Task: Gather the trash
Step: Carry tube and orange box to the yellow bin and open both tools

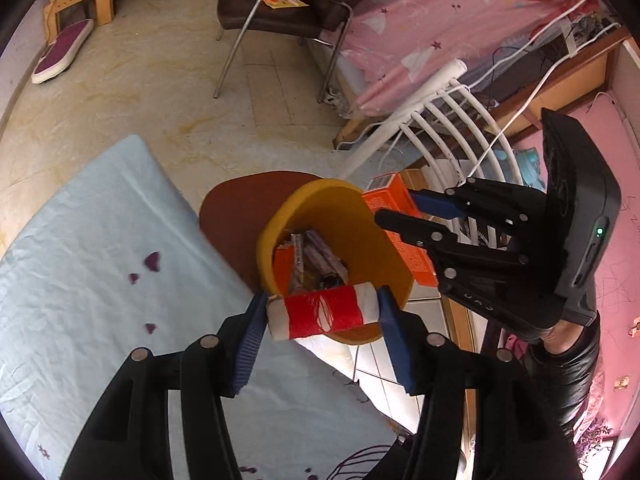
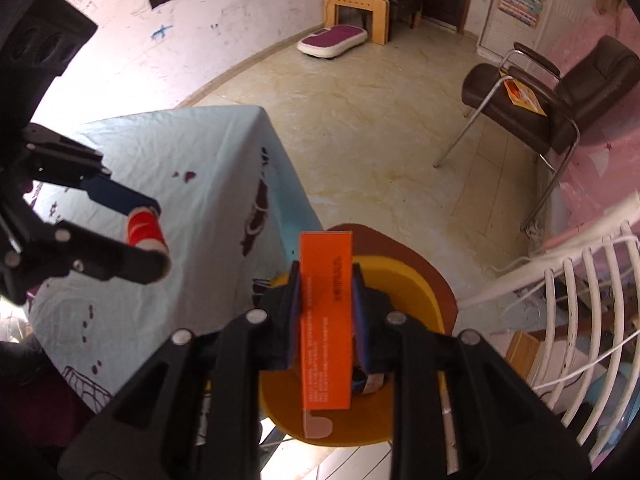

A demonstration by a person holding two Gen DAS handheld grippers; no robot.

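A yellow bin point(image 1: 340, 216) stands on a brown stool point(image 1: 236, 208) beside the table, with several wrappers and cartons inside. My left gripper point(image 1: 323, 312) is shut on a red and white spool of thread point(image 1: 324, 316), held crosswise over the bin's near rim. My right gripper point(image 2: 325, 312) is shut on an orange carton point(image 2: 326, 320), held upright above the yellow bin point(image 2: 404, 280). In the left wrist view the right gripper point(image 1: 394, 208) holds the orange carton point(image 1: 392, 196) just past the bin's right rim. In the right wrist view the left gripper point(image 2: 150, 236) with the spool point(image 2: 146, 230) hangs over the table.
A table with a light blue cloth point(image 1: 80, 260) lies left of the bin. A white slatted chair back point(image 1: 452, 136) and cables stand to the right. A dark armchair point(image 1: 288, 12) and a pink bed point(image 1: 432, 28) are farther off across the tiled floor.
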